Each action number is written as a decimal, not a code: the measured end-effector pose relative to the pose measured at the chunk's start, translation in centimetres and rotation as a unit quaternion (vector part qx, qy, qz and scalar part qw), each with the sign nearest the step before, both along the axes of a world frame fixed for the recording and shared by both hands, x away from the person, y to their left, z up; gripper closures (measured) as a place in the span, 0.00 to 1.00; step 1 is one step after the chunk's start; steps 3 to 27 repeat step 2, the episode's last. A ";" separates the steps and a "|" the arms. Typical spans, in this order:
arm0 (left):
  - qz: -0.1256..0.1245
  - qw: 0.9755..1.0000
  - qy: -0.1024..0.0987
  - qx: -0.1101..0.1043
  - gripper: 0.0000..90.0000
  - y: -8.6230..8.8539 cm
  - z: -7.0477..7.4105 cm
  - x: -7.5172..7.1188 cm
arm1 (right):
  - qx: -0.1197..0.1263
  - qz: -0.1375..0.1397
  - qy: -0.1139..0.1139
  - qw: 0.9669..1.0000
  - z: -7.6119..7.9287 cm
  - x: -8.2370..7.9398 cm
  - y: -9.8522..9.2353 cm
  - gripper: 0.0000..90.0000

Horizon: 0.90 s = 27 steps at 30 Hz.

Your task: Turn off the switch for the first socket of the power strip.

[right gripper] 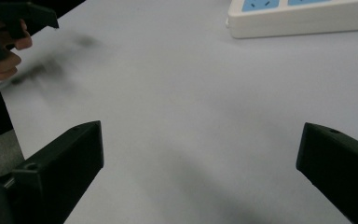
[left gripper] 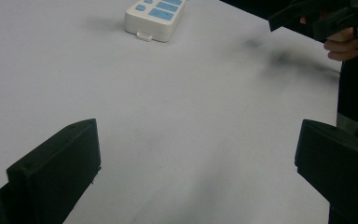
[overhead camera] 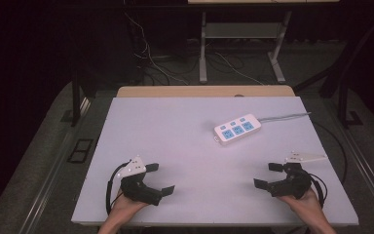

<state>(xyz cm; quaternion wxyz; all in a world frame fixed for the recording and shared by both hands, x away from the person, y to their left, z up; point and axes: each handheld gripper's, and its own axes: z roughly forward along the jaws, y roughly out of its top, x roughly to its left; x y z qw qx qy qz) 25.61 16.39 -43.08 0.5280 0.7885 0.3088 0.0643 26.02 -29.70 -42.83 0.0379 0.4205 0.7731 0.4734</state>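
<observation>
A white power strip with blue sockets lies right of the table's middle, its grey cable running off to the right. It also sits at the top of the left gripper view, power strip, and at the top right of the right gripper view, power strip. My left gripper rests near the front left edge, open, with nothing between its jaws. My right gripper rests near the front right edge, open and empty as well. The two point inward at each other. Both are well short of the strip.
The white table top has a wooden strip along its far edge. Beyond it are a desk frame and loose cables on the floor. Dark carpet surrounds the table.
</observation>
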 end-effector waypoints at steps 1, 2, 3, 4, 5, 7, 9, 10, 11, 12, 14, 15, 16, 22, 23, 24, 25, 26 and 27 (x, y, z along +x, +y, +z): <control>0.000 1.000 0.002 0.001 0.00 0.0 0.0 0.0 | -0.002 -0.001 0.002 1.000 -0.1 -0.1 0.0 0.00; 0.000 1.000 0.002 0.002 0.00 0.0 0.0 0.1 | -0.005 0.001 0.002 1.000 -0.3 -0.2 0.0 0.00; 0.000 1.000 0.002 0.002 0.00 0.0 0.0 0.1 | -0.005 0.001 0.002 1.000 -0.3 -0.2 0.0 0.00; 0.000 1.000 0.002 0.002 0.00 0.0 0.0 0.1 | -0.005 0.001 0.002 1.000 -0.3 -0.2 0.0 0.00; 0.000 1.000 0.002 0.002 0.00 0.0 0.0 0.1 | -0.005 0.001 0.002 1.000 -0.3 -0.2 0.0 0.00; 0.000 1.000 0.002 0.002 0.00 0.0 0.0 0.1 | -0.005 0.001 0.002 1.000 -0.3 -0.2 0.0 0.00; 0.000 1.000 0.002 0.002 0.00 0.0 0.0 0.1 | -0.005 0.001 0.002 1.000 -0.3 -0.2 0.0 0.00; 0.000 1.000 0.002 0.002 0.00 0.0 0.0 0.1 | -0.005 0.001 0.002 1.000 -0.3 -0.2 0.0 0.00; 0.000 1.000 0.002 0.002 0.00 0.0 0.0 0.1 | -0.005 0.001 0.002 1.000 -0.3 -0.2 0.0 0.00; 0.000 1.000 0.002 0.002 0.00 0.0 0.0 0.1 | -0.005 0.001 0.002 1.000 -0.3 -0.2 0.0 0.00; 0.000 1.000 0.002 0.002 0.00 0.0 0.0 0.1 | -0.005 0.001 0.002 1.000 -0.3 -0.2 0.0 0.00; 0.000 1.000 0.002 0.002 0.00 0.0 0.0 0.1 | -0.005 0.001 0.002 1.000 -0.3 -0.2 0.0 0.00; 0.000 1.000 0.002 0.002 0.00 0.0 0.0 0.1 | -0.005 0.001 0.002 1.000 -0.3 -0.2 0.0 0.00; 0.000 1.000 0.002 0.002 0.00 0.0 0.0 0.1 | -0.005 0.001 0.002 1.000 -0.3 -0.2 0.0 0.00; 0.000 1.000 0.002 0.002 0.00 0.0 0.0 0.1 | -0.005 0.001 0.002 1.000 -0.3 -0.2 0.0 0.00; 0.000 1.000 0.002 0.002 0.00 0.0 0.0 0.1 | -0.005 0.001 0.002 1.000 -0.3 -0.2 0.0 0.00; 0.000 1.000 0.002 0.002 0.00 0.0 0.0 0.1 | -0.005 0.001 0.002 1.000 -0.3 -0.2 0.0 0.00; 0.000 1.000 0.002 0.002 0.00 0.0 0.0 0.1 | -0.005 0.001 0.002 1.000 -0.3 -0.2 0.0 0.00; 0.000 1.000 0.002 0.002 0.00 0.0 0.0 0.1 | -0.005 0.001 0.002 1.000 -0.3 -0.2 0.0 0.00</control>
